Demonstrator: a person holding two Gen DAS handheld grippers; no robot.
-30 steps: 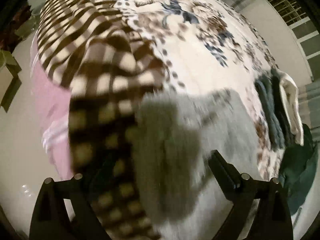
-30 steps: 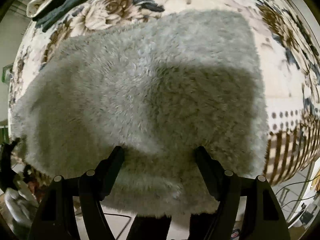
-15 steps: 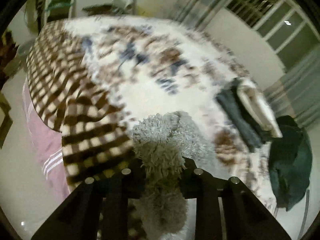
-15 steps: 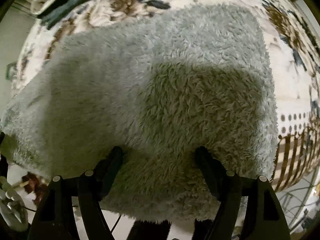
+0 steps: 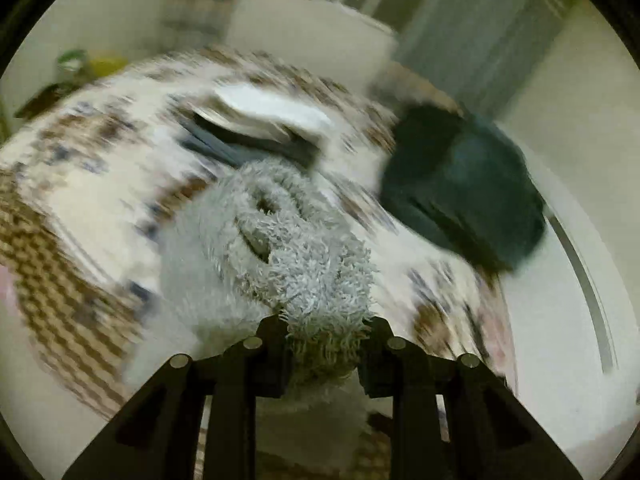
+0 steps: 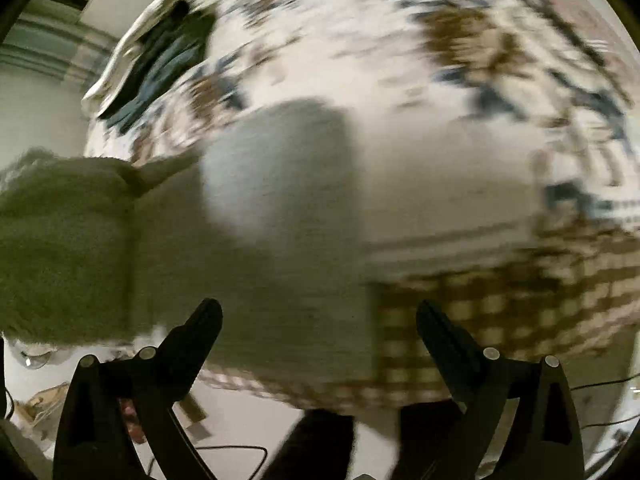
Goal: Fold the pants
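Left jaws: I have the left gripper clamped narrow on a bunched edge of the fuzzy grey pants, the pile squeezed up between the two sides.
Right jaws: my right gripper stands wide apart, gripping nothing, with the cloth lying just ahead of it.
Pants: they lie on the bed, near its checked front edge, one end raised in my left grip; the body runs away from the left jaws toward the right.
Key relation: the free end sits directly in front of the right jaws, so I judge that hand is nearer for the next pinch.
Beyond: folded clothes and a dark garment lie farther back.
Caution: both views are blurred.
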